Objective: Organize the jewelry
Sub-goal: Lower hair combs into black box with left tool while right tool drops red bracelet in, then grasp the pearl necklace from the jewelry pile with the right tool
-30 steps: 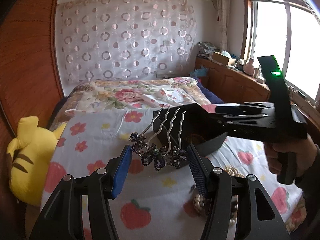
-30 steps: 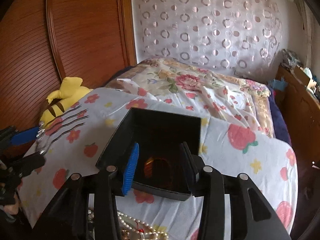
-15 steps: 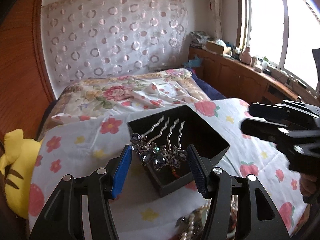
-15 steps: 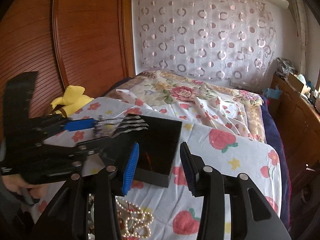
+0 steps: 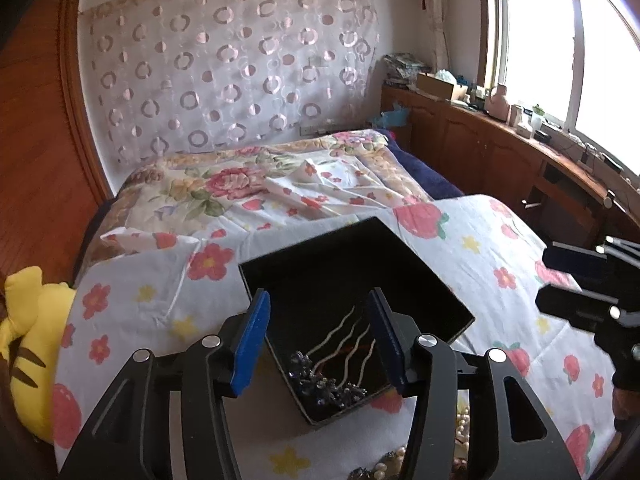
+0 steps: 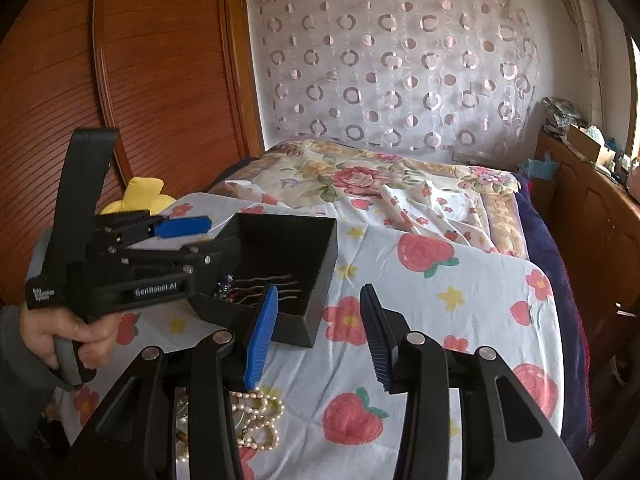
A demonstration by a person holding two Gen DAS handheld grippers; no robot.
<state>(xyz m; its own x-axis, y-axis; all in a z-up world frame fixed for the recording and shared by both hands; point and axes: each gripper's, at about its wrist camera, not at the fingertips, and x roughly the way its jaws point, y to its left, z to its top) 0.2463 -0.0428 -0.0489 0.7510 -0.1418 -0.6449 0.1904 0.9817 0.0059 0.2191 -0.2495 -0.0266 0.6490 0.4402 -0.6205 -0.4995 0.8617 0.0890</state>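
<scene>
Jewelry is being put away on a bed with a flower and strawberry sheet [image 5: 480,232]. A hair comb [image 5: 340,364] with wavy metal teeth and dark shiny flowers lies inside the black box [image 5: 424,264], close to the near wall. The box sits open on the sheet so things can drop in from the top.

The left hand-held gripper [image 5: 318,338] is right over the box. Its two blue pads are wide apart and it holds nothing. It looks like it let the comb go there so the comb would land safely inside. In the right wrist view you can see it reaching in over the box rim.

The right hand-held gripper [image 6: 316,330] waits just beside the box, over the sheet. It is wide open too, and holds nothing.

A pile of pearl beads [image 6: 256,416] lies on the sheet near the box, not yet put away. I think that goes next.
</scene>
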